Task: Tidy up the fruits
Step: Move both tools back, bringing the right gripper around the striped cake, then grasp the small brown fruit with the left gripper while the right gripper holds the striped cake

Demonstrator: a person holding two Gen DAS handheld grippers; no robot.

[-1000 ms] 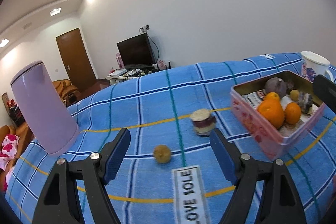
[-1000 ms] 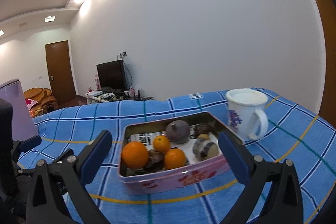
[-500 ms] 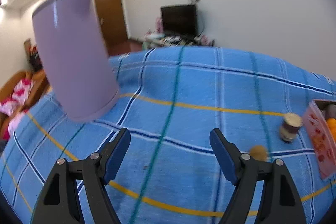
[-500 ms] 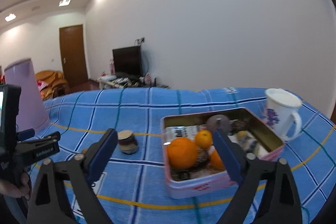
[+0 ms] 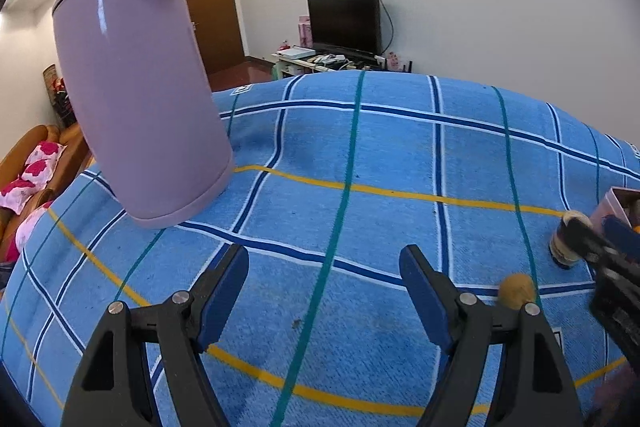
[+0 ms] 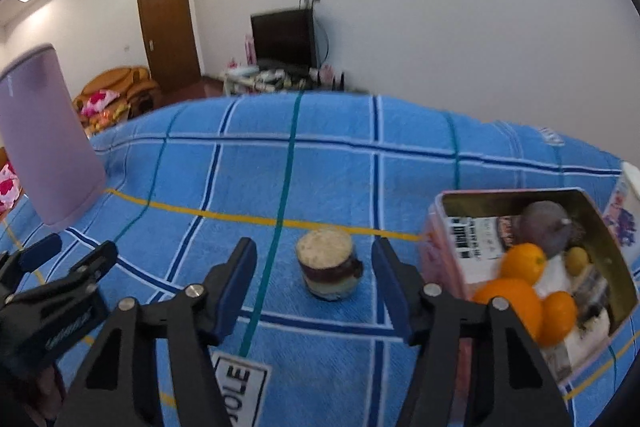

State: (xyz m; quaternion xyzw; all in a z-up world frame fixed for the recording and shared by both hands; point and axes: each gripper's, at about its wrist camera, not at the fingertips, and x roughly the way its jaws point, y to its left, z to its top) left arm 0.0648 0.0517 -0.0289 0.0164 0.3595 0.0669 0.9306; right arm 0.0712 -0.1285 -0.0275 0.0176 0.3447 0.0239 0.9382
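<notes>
A small layered jar (image 6: 328, 267) stands on the blue plaid cloth, in line with the gap of my right gripper (image 6: 316, 287). The jaws are closing and the pads stand clear of the jar's sides. To the right is a pink tin (image 6: 434, 227) with three oranges (image 6: 508, 303), a dark purple fruit (image 6: 546, 227) and a small yellow fruit (image 6: 578, 257). A small brown fruit (image 5: 516, 291) lies loose on the cloth beside the right finger of my left gripper (image 5: 324, 287), which is open over bare cloth. The right gripper (image 5: 600, 235) shows at the right edge, partly hiding the jar (image 5: 564, 247).
A tall purple kettle (image 5: 136, 99) stands on the cloth at the left. A floral mug (image 6: 624, 207) sits behind the tin. A white label (image 6: 240, 383) lies on the cloth under the right gripper. The left gripper (image 6: 72, 253) is at the left edge.
The right gripper moved left from over the tin to the jar, and its jaws narrowed. The left gripper swung left, so the kettle fills its view and the tin slid to the edge.
</notes>
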